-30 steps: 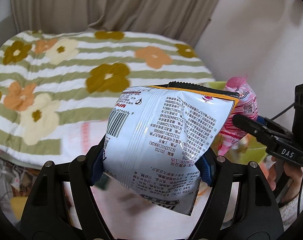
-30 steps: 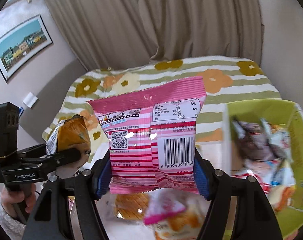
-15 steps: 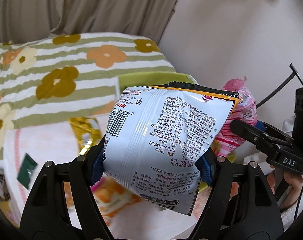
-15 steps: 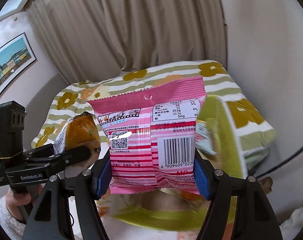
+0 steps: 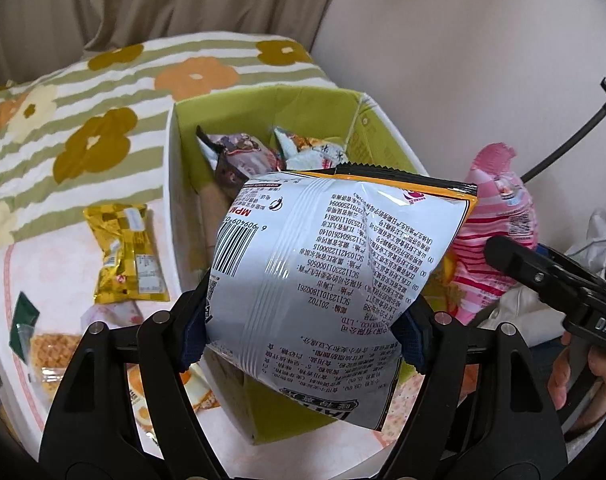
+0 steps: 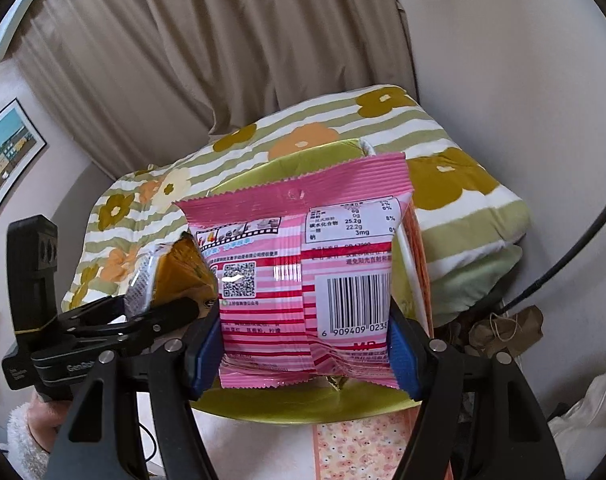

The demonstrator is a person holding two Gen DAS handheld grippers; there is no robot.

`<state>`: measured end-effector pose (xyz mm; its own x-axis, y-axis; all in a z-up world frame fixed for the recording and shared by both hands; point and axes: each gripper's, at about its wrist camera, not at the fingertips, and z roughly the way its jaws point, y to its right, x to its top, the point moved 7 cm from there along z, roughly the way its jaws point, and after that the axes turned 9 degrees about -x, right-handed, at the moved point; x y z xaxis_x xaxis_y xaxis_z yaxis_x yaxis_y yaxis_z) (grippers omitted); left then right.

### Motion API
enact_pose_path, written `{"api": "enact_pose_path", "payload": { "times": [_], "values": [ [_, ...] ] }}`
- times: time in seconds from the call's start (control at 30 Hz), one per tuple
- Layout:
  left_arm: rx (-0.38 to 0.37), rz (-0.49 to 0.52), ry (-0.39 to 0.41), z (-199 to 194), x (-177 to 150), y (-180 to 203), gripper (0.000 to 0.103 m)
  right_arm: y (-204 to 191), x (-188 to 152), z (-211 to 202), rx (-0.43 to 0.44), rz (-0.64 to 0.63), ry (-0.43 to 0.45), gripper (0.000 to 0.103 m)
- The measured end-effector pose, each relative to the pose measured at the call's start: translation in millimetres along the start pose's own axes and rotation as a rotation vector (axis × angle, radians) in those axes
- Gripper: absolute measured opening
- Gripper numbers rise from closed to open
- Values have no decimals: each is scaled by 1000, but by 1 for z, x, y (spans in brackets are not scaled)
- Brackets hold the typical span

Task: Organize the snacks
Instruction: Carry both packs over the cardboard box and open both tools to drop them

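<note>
My left gripper (image 5: 303, 332) is shut on a white and orange snack bag (image 5: 327, 256) and holds it over the open green box (image 5: 183, 152), which has several snack packets (image 5: 243, 152) inside. My right gripper (image 6: 303, 356) is shut on a pink striped snack bag (image 6: 303, 276), held above the near side of the same green box (image 6: 295, 408). The pink bag also shows in the left wrist view (image 5: 499, 240), at the box's right. The left gripper's bag shows in the right wrist view (image 6: 175, 272), at the left.
A gold packet (image 5: 125, 252), a waffle packet (image 5: 49, 356) and other snacks lie on the pink cloth left of the box. A flowered striped quilt (image 5: 103, 92) lies behind. A wall (image 5: 463, 60) stands close on the right, with a black cable (image 6: 563, 264).
Both grippers have swung to the right with their bags, from over the quilt and table to over the green box. Both bags stay gripped.
</note>
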<state>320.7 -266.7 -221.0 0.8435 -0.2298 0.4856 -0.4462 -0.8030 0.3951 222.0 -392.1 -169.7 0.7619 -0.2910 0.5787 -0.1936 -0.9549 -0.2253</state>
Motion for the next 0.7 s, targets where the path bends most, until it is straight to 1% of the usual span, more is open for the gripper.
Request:
{"api": "enact_pose_path", "payload": {
  "times": [0.03, 0.07, 0.1, 0.17, 0.27, 0.37, 0.47, 0.57, 0.7],
  "values": [
    [1, -7, -10, 1, -1, -1, 81, 1, 0, -1, -4, 2, 1, 66],
    [2, -10, -14, 1, -1, -3, 94, 2, 1, -1, -9, 4, 3, 66],
    [5, -10, -12, 0, -1, -4, 101, 3, 2, -2, -14, 7, 6, 66],
    [9, -1, 11, -7, -1, -5, 102, 3, 1, -3, -15, 17, 9, 66],
    [31, 9, 1, -10, -1, -8, 102, 3, -2, -1, -18, 28, 5, 66],
    [20, -11, 2, -14, -2, -13, 102, 1, -6, 2, -16, 26, -11, 66],
    [34, -25, 7, -19, -6, -20, 102, -4, -10, 10, -11, 16, -33, 66],
    [56, -30, 30, -28, -8, -26, 102, -8, -16, 19, -11, 6, -56, 66],
    [108, -10, 88, -43, -7, -34, 102, -12, -18, 26, -4, -6, -69, 66]
  ]
}}
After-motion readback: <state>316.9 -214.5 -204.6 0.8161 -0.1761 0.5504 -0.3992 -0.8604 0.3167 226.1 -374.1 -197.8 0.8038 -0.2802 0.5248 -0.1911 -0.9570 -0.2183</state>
